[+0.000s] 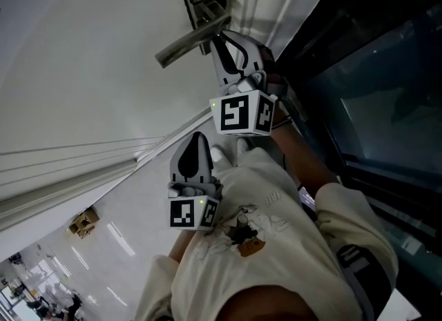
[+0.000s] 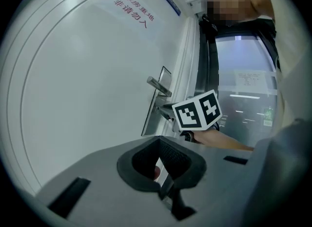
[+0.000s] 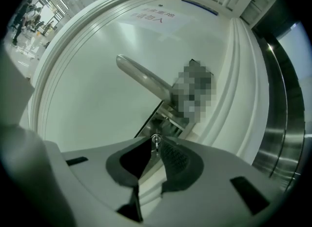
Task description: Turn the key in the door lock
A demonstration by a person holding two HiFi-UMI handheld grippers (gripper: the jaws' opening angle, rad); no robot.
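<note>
Two-handed, stands at a white door (image 3: pixel 92 89). Pinches the small metal key (image 3: pixel 155 141) between the tips of the right claw (image 3: pixel 156 148), clamped on its bow. Has the key seated in the lock plate (image 3: pixel 165 117), just below the lever handle (image 3: pixel 144 79) and near the door's edge. Sets the key's long axis straight into the door, in line with the claw: shaft end buried in the lock, bow end toward the camera. Shows the bow as a narrow sliver, up-and-down in the right gripper view. Leaves the handle reaching out across the door leaf, away from the edge and above the claw. Holds the left claw (image 2: pixel 158 142) lower and well back from the door, tips pressed together on nothing, aimed toward the plate and the right claw's marker cube (image 2: pixel 197 113). Has a dark glass panel (image 2: pixel 243 109) just beyond the door frame.
</note>
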